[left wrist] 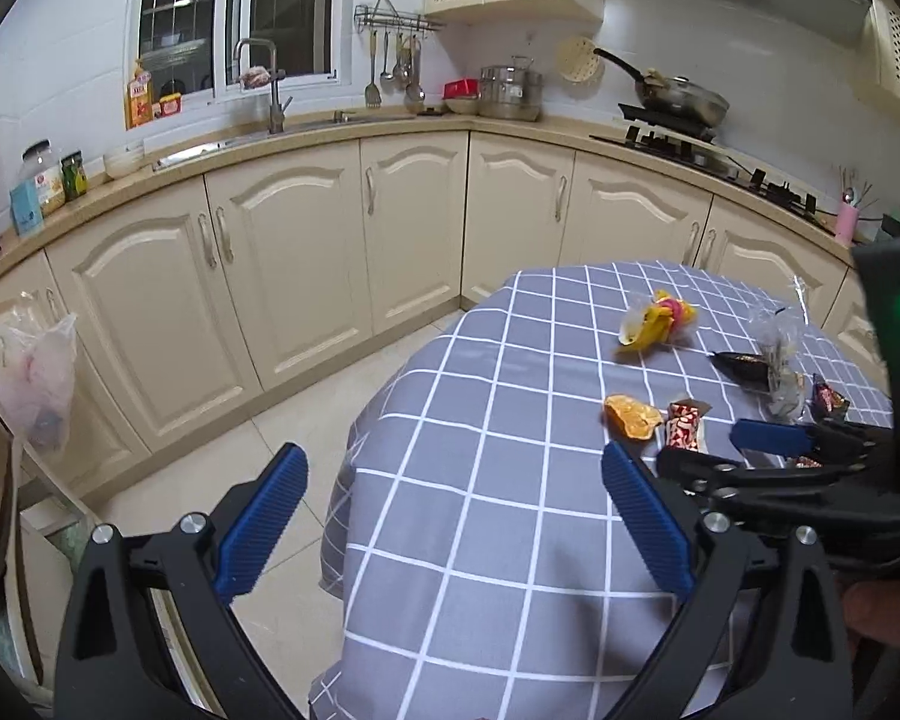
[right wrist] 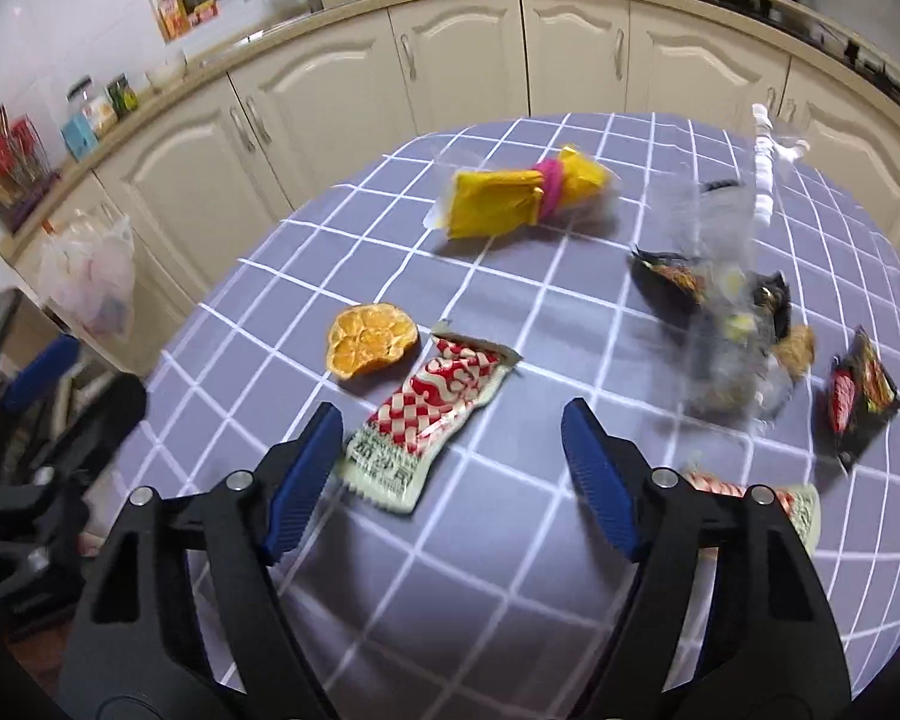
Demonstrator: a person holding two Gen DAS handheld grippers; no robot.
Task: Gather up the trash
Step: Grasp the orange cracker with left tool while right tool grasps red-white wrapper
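Lying just ahead of the gaping right claw, nearer its left finger: red-checked wrapper.

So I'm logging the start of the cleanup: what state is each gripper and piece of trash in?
left gripper: open, empty
right gripper: open, empty, above the table
red-checked wrapper: torn open, flat on cloth
orange peel: lying apart, inside up
yellow wrapper: crumpled, pink band round it
clear plastic bag: crumpled, standing up
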